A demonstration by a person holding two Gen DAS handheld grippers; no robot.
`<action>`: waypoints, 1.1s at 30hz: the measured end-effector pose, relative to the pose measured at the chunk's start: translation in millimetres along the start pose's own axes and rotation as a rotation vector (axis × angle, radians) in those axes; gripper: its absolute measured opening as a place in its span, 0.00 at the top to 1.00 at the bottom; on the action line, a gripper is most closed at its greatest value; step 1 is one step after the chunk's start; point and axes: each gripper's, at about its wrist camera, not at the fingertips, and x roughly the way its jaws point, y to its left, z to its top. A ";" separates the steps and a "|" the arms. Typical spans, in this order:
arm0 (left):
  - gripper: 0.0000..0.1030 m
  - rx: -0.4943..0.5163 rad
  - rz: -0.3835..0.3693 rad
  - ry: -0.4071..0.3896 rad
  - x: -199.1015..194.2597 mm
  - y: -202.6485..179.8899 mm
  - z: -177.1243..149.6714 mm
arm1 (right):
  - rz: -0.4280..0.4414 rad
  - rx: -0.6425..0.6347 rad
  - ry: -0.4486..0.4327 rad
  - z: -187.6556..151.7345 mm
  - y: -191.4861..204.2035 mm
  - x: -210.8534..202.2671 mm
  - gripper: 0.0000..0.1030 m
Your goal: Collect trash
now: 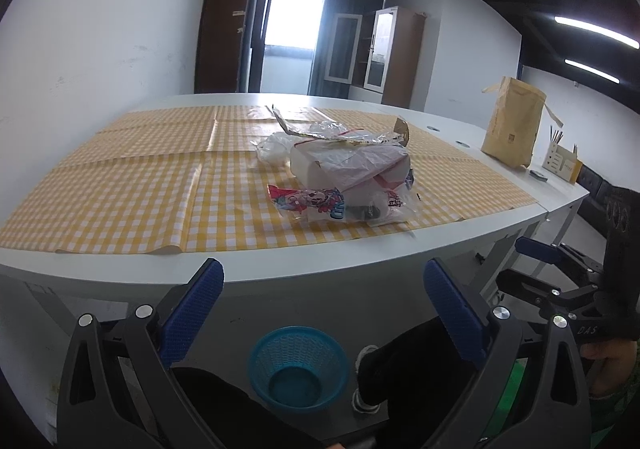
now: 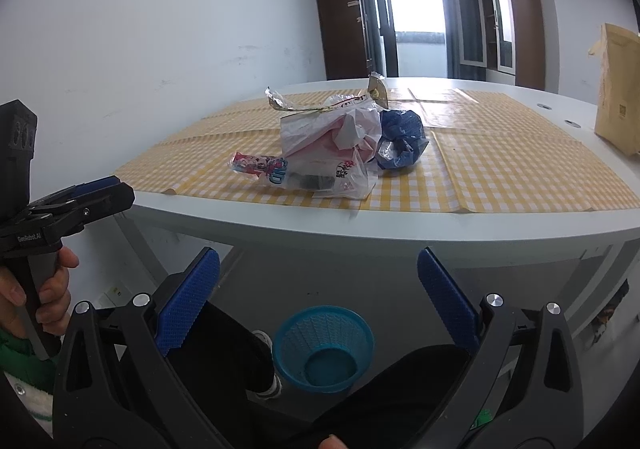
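Both grippers, left gripper and right gripper, hang below the table edge, jaws wide open and empty. Trash heap sits mid-table at 12 o'clock: crumpled white paper, clear printed bag, foil strip. Probably light, soft, slippery; pinch a bunched fold. Blue basket at 6 o'clock, on the floor.

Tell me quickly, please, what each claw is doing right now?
Left claw: open, holding nothing.
Right claw: open, holding nothing.
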 end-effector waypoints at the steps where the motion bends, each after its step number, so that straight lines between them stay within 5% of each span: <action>1: 0.05 -0.007 -0.004 -0.001 0.1 1.0 0.3 | 0.000 0.000 -0.001 0.3 -0.2 -0.1 0.08; 11: 0.05 -0.048 -0.011 -0.011 16.2 12.7 9.4 | 0.023 0.021 -0.003 7.7 -8.9 13.5 0.08; 22: 0.05 -0.095 -0.041 -0.022 72.9 21.7 61.6 | 0.046 0.035 0.043 33.8 -33.5 64.6 0.13; 33: 0.12 -0.178 -0.048 0.050 152.1 46.6 106.2 | 0.089 0.047 0.117 57.5 -50.7 126.3 0.32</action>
